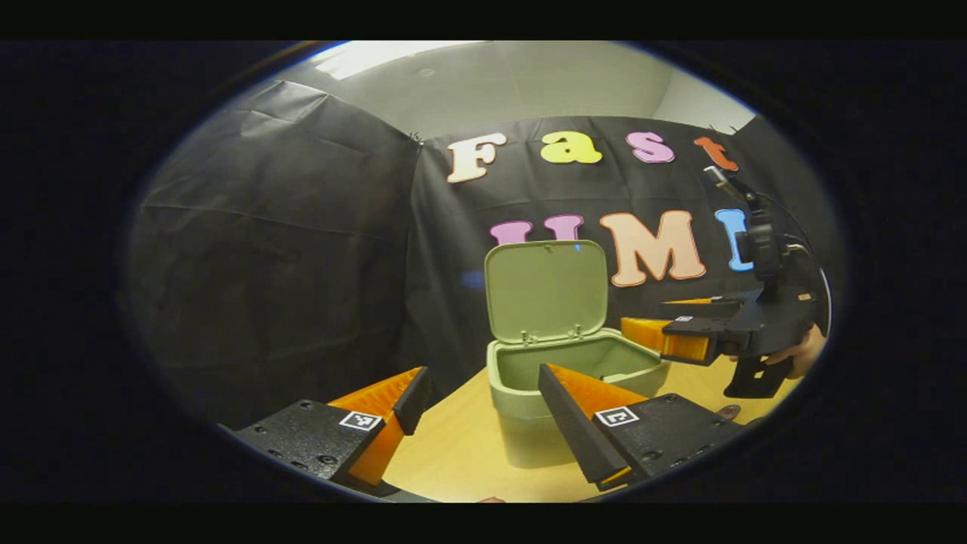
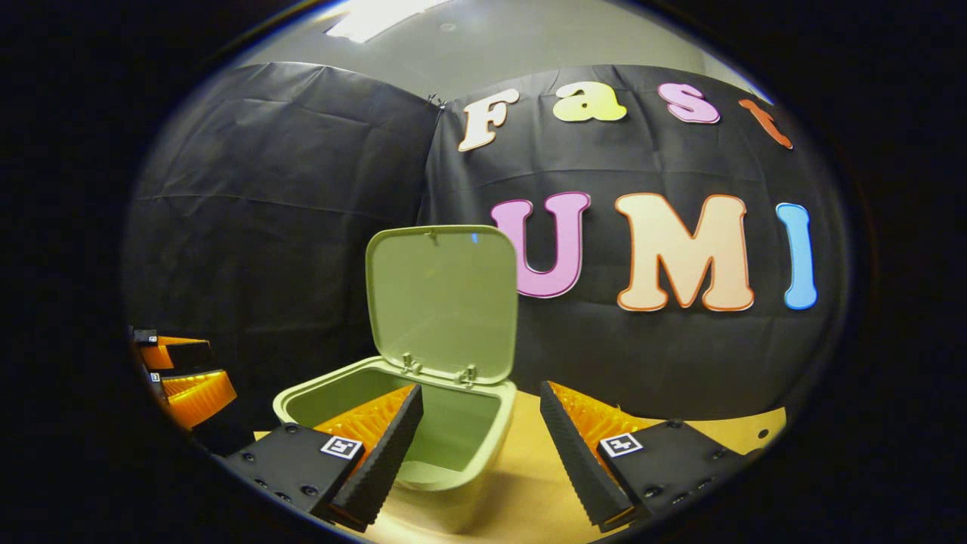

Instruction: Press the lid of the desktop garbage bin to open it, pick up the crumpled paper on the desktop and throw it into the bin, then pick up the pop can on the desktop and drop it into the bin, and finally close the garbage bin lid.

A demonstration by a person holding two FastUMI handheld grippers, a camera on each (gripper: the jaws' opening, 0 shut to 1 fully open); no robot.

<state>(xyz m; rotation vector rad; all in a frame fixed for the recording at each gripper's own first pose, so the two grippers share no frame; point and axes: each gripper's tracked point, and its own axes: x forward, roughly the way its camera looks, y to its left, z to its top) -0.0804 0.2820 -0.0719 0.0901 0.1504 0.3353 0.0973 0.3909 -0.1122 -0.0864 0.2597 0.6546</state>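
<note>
A pale green desktop bin stands on the wooden table with its lid swung upright. My left gripper is open, hovering just in front of the bin with nothing between its fingers. In the left gripper view the right gripper hangs over the bin's right rim, held by a hand. In the right gripper view the bin sits right below the open right gripper, lid raised, and the left gripper shows at the far left. The bin's bottom is hidden.
The wooden tabletop carries the bin and runs back to the black cloth wall close behind it. A small dark spot lies on the table to the right of the bin.
</note>
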